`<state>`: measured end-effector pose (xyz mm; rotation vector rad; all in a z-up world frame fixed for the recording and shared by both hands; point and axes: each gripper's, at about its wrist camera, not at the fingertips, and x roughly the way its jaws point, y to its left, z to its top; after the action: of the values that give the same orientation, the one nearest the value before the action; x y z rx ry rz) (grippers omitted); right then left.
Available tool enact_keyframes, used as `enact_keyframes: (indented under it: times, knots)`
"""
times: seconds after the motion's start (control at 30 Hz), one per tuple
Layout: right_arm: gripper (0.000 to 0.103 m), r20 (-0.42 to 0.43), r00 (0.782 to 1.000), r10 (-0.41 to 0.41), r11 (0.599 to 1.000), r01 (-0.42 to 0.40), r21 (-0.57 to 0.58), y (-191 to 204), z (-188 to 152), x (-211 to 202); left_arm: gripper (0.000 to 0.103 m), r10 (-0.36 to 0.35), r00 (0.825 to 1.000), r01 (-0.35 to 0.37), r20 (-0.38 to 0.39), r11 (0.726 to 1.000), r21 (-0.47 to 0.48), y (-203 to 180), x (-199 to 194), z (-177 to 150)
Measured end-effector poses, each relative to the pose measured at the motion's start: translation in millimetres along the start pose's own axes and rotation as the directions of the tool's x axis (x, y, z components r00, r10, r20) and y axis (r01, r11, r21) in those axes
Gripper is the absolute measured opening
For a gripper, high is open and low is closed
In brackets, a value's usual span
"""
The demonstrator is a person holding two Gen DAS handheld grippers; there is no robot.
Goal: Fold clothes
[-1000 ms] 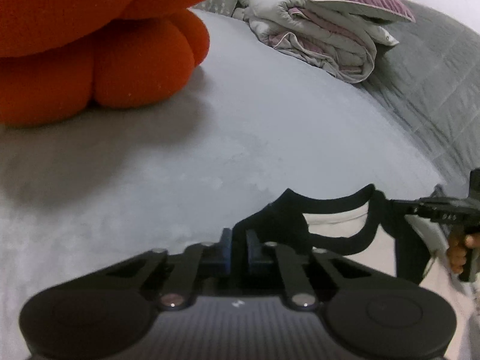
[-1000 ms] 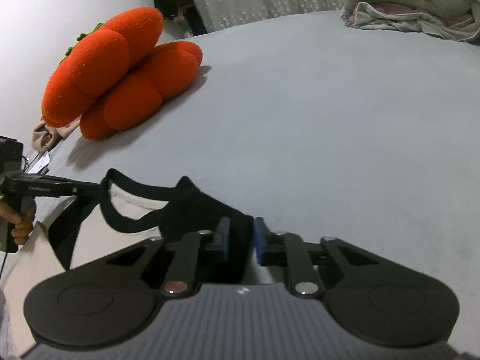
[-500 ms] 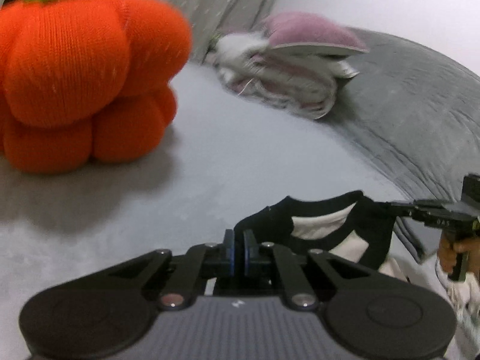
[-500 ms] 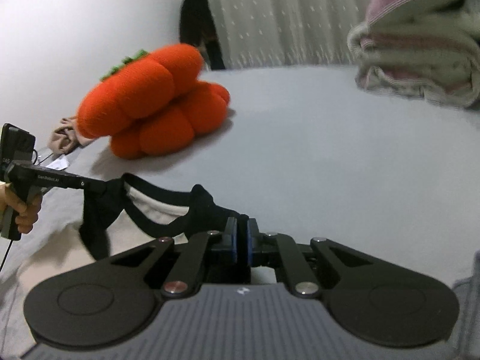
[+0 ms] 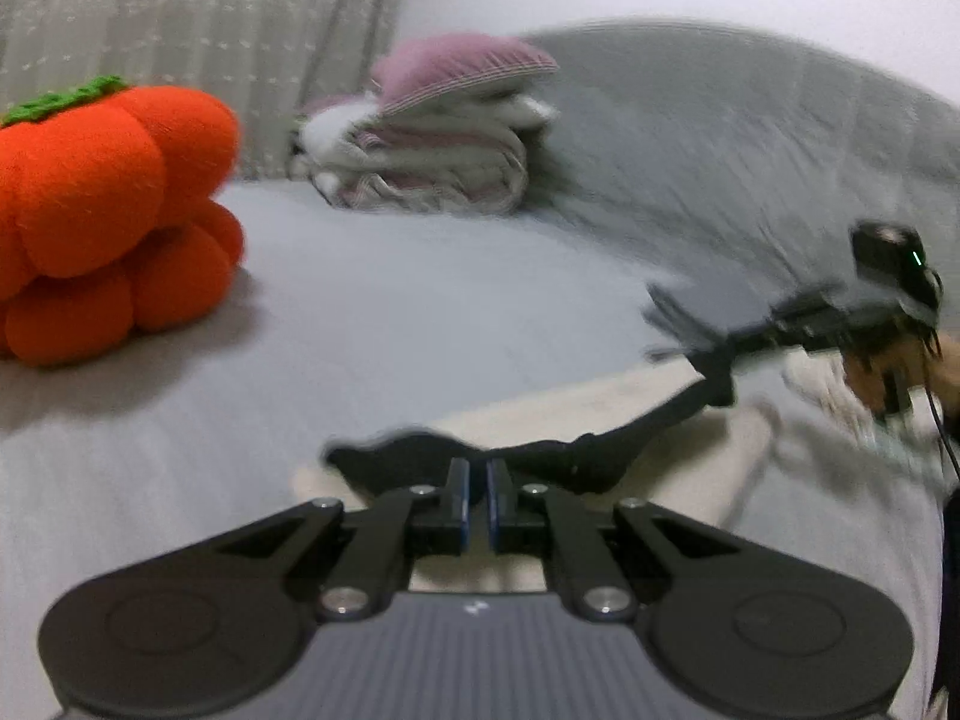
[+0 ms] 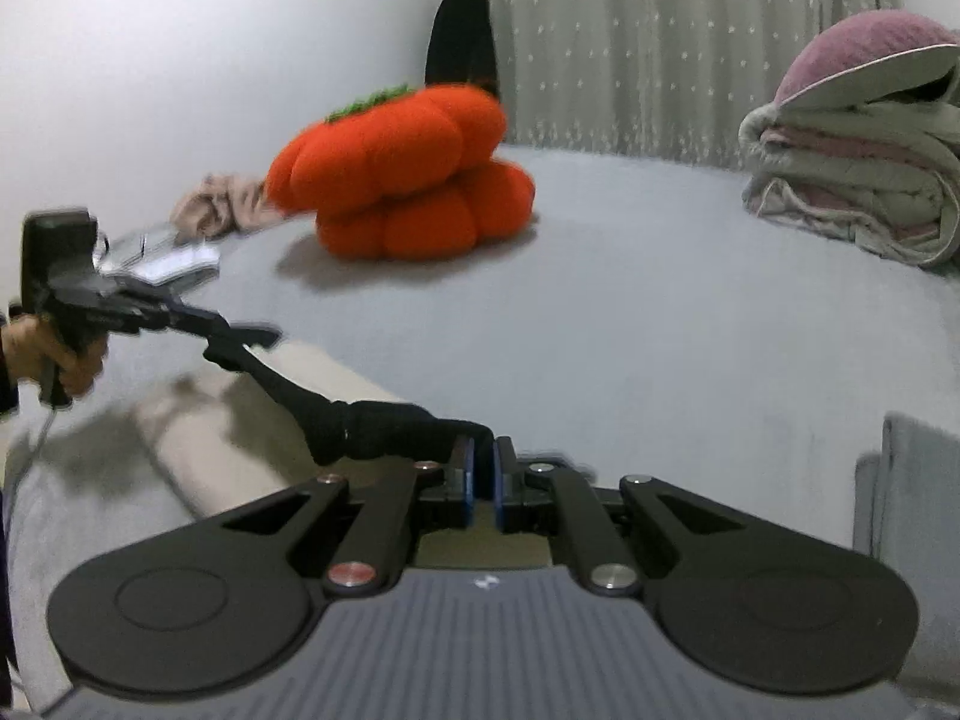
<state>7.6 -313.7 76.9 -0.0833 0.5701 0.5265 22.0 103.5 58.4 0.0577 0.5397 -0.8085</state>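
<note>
The cream shirt with a black neckband is held up above the grey bed cover, and its black band is pulled nearly straight between the two grippers. The left gripper has its two blue-edged fingers almost together, with only a thin slot between them, and a fold of the black band is pinched in this slot. The right gripper is in the same state in its own camera: the fingers are nearly closed and the black band enters between them from the left. In the left wrist view the right gripper is seen from the side, blurred, with a hand around its handle; the band runs up to its tip. In the right wrist view the left gripper is seen from the side in the same way, held by a hand, and the band hangs from its tip. The cream body of the shirt drops below the band toward the bed cover. Behind the shirt, on the bed cover, lies a big orange pumpkin-shaped plush cushion with a green top. A stack of folded pale quilts with a pink pillow on top stands farther behind the shirt, in front of a light dotted curtain.
</note>
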Motion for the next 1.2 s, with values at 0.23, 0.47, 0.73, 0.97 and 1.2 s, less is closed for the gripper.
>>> enact_keyframes:
  times: [0.23,0.47,0.73,0.97,1.2]
  knots:
    - [0.006,-0.128,0.991,-0.042,0.996,0.031,-0.088,12.9,-28.6,22.3,0.009,-0.028,0.996,0.027,-0.086,1.000,-0.010,-8.9,-5.9,-10.7]
    - [0.048,-0.054,0.996,-0.070,0.964,0.081,0.253,-0.6,-14.2,4.4,0.065,0.052,0.999,-0.052,-0.009,0.934,-0.355,2.8,-16.7,14.2]
    - [0.048,-0.032,0.996,0.083,0.722,-0.038,0.691,-2.7,-30.2,30.8,0.059,0.178,0.973,-0.229,-0.147,0.805,-0.547,10.5,27.9,9.1]
    - [0.016,0.058,0.994,0.096,0.679,-0.108,0.726,-4.3,-31.9,37.2,0.006,0.215,0.967,-0.254,-0.136,0.778,-0.575,11.1,40.4,3.4]
    - [0.007,0.157,0.981,0.112,0.619,-0.192,0.762,-7.1,-34.3,39.8,0.005,0.188,0.982,-0.151,-0.011,0.753,-0.641,6.5,11.8,13.4]
